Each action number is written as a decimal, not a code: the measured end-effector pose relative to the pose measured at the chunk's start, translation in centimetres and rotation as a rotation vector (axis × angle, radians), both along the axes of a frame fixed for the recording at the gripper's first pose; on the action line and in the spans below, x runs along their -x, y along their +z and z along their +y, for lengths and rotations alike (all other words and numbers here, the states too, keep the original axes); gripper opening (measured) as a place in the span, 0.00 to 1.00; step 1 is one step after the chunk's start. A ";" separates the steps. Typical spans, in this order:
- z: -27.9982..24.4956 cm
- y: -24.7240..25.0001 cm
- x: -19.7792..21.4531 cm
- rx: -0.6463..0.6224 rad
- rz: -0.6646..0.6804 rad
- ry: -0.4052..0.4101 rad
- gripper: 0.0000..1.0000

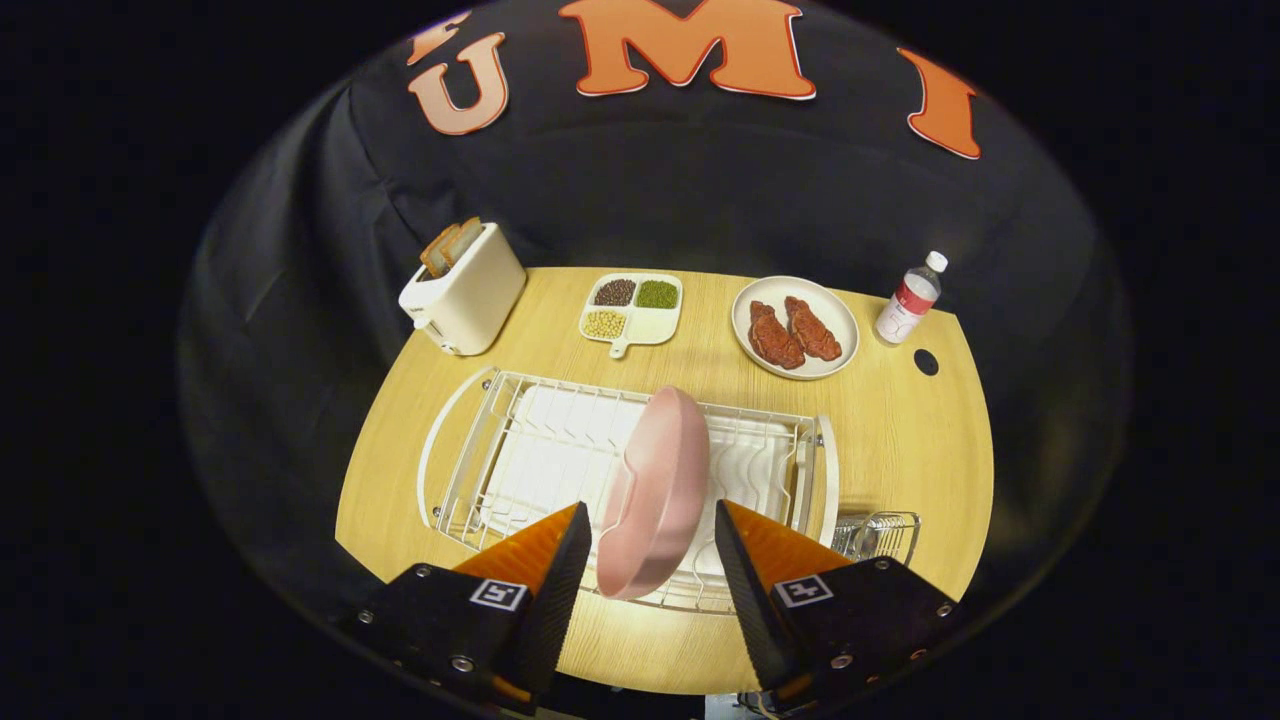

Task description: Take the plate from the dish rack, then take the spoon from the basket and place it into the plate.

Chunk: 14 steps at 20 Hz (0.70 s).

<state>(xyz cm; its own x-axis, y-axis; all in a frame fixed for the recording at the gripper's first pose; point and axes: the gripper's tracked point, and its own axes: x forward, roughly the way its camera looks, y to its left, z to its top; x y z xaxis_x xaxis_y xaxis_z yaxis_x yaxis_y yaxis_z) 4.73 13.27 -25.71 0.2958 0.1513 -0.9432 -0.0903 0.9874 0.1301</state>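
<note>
The jaws [652, 535] stand wide, one finger on each side of the pink plate [655, 490], with a gap showing between each finger and the plate, so nothing is gripped. The plate stands on edge, tilted, in the white wire dish rack [480, 440], toward the rack's 3 o'clock end. It is a smooth, matte pale pink with a thick rounded rim and what looks like a small lug on its lower edge at 7 o'clock.

The rack takes up most of the near half of the wooden worktop [900, 450]. Bare wood lies at 3 o'clock of the rack, out to the worktop's rounded edge, and a narrower strip runs along the near edge under the fingers. A small wire basket [880, 535] sits just beside the rack's 3 o'clock end (its contents are too small to make out, so I cannot tell whether the spoon is in it).

Beyond the rack, from 10 to 2 o'clock: a cream toaster [465, 290] with bread slices in it, a divided white tray [633, 312] of beans, a white dish [795, 327] with two red pieces of meat, and a bottle [910, 300] with a red-and-white label (writing unreadable). A dark round hole [926, 362] sits near the bottle.
</note>
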 end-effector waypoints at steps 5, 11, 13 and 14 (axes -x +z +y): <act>-0.5 -2.7 -0.1 0.071 0.084 -0.010 0.64; -0.9 -3.6 0.4 0.108 0.190 -0.044 0.34; -1.4 -3.0 0.0 0.127 0.177 -0.060 0.31; -1.8 -2.6 -0.5 0.143 0.155 -0.068 0.29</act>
